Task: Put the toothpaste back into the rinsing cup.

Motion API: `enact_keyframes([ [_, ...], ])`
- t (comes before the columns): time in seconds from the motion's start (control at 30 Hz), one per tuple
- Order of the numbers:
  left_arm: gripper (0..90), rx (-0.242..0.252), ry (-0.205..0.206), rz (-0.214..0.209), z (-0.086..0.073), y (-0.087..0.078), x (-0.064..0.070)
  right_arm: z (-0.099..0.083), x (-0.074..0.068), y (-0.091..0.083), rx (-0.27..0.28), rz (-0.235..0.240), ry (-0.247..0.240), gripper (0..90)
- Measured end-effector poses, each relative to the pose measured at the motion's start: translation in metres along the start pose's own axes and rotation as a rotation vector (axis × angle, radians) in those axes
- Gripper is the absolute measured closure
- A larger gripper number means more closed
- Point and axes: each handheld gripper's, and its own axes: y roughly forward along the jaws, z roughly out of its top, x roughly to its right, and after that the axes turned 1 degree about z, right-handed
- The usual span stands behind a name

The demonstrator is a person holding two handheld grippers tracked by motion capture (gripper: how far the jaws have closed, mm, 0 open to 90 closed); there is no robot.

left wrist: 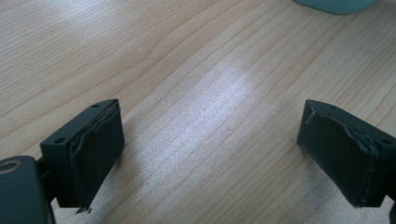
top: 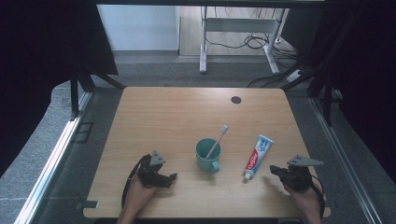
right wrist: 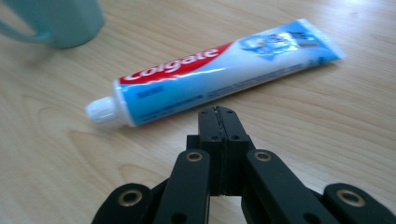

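On the table [top: 159, 112], a teal cup [top: 208, 156] stands near the middle with a toothbrush [top: 218, 137] leaning in it. Just right of the cup lies the toothpaste [top: 258, 156], cap toward the person. The left gripper [top: 172, 178] rests with jaws wide apart over bare wood; the right gripper [top: 273, 169] sits near the cap, jaws pressed together, empty.

Lab: black curtains [top: 42, 42], cabled floor [top: 261, 42].

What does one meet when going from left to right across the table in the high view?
Left gripper → teal plastic mug holding a white toothbrush → red, white and blue toothpaste tube lying flat → right gripper.
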Motion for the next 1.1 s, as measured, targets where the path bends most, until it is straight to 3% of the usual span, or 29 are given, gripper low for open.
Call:
enact_keyframes([
  [0.27, 7.5, -0.001, 0.0, 0.001, 0.0, 0.0, 0.0, 0.003, -0.014, 0.009, -0.037, 0.054, -0.037, 89.1],
  [0.73, 7.6, -0.001, 0.0, 0.002, 0.0, 0.0, 0.0, 0.005, -0.029, 0.023, -0.084, 0.093, -0.066, 89.1],
  [1.1, 7.7, -0.001, -0.002, 0.003, 0.0, 0.0, 0.0, 0.01, -0.027, 0.021, -0.069, 0.093, -0.033, 89.0],
])
